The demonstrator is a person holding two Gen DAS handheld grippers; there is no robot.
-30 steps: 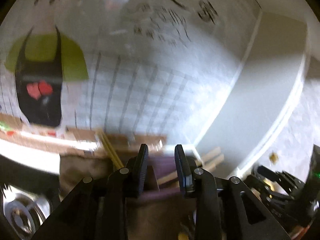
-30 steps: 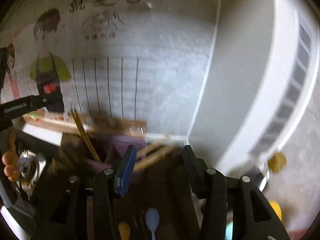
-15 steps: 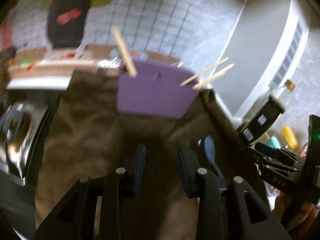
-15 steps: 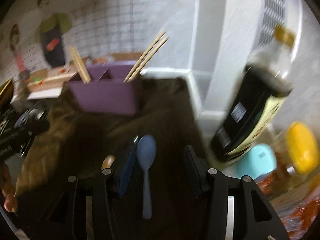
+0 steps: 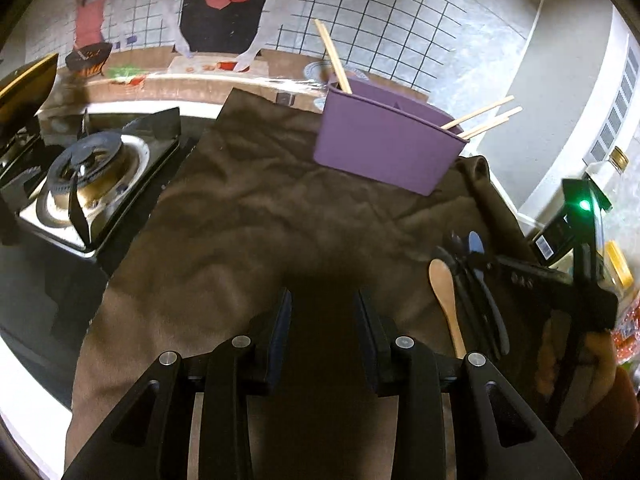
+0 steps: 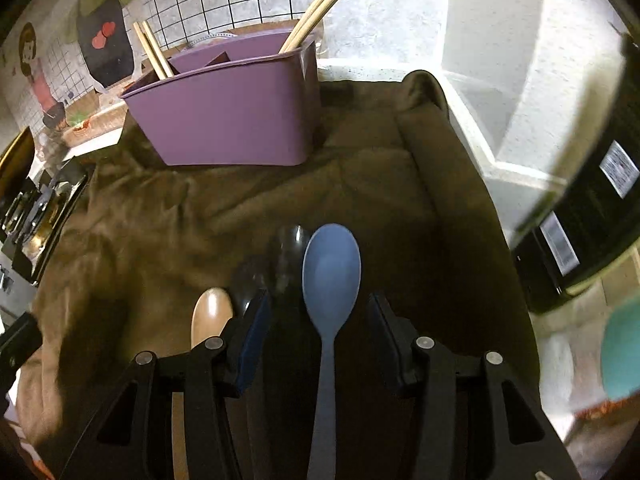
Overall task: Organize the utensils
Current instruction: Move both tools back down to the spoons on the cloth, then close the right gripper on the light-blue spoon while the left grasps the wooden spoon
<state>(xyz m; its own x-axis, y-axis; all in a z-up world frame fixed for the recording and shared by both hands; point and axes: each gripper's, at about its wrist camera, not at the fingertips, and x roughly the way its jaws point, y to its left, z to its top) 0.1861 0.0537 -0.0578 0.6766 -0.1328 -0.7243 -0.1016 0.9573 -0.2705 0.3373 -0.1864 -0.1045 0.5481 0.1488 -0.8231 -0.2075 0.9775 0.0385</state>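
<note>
A purple utensil caddy [image 5: 384,148] [image 6: 228,116] stands at the back of a brown cloth [image 5: 248,232], with wooden chopsticks [image 5: 334,58] [image 6: 316,8] leaning in its compartments. A blue spoon [image 6: 330,272], a wooden spoon [image 5: 444,292] [image 6: 210,312] and black utensils [image 5: 480,300] [image 6: 286,248] lie side by side on the cloth. My right gripper [image 6: 318,304] is open and low over them, its fingers either side of the blue spoon's handle without touching it. My left gripper [image 5: 322,300] is open over bare cloth to the left of the spoons, with nothing between its fingers.
A gas burner [image 5: 80,172] sits left of the cloth. A dark sauce bottle [image 6: 592,216], a teal object [image 6: 624,352] and a yellow-capped jar [image 5: 618,264] crowd the right side. A tiled wall with stickers lies behind, and a white unit [image 5: 572,80] to the back right.
Both grippers have dropped and tipped down from facing the wall to hanging over the cloth. The blue spoon now lies between the right fingers. The left jaws stand a little wider.
</note>
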